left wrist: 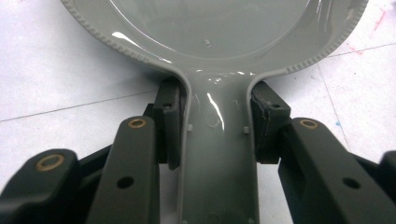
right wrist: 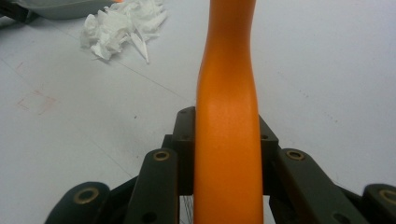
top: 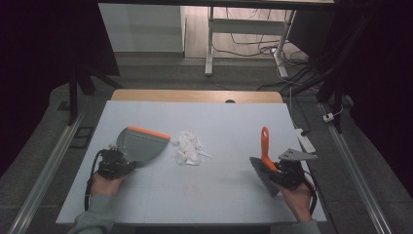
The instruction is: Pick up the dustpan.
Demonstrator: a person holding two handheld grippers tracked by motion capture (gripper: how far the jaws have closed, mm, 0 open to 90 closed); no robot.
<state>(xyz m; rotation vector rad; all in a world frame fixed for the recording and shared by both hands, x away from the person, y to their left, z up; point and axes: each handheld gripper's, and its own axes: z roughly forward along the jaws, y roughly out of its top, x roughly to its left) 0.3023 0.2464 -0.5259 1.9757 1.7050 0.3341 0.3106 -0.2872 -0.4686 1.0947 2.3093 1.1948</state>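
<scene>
Left hand-held gripper (top: 127, 163) is clamped on the dustpan (top: 141, 144) handle, pads (left wrist: 171, 122) flush on both sides of the neck. The pan sits on the tabletop (top: 214, 195), its orange lip just beside the paper scraps (top: 190, 147). Right hand-held gripper (top: 272, 171) is clenched on the brush (top: 265, 161), orange handle up, bristles low, well apart from the scraps.

Risks, my read:
- Handle is smooth and tapered, so the pan may twist or slide once the brush pushes against it.
- If the lip lifts, scraps go under.
- Light paper scatters on a fast sweep.
</scene>
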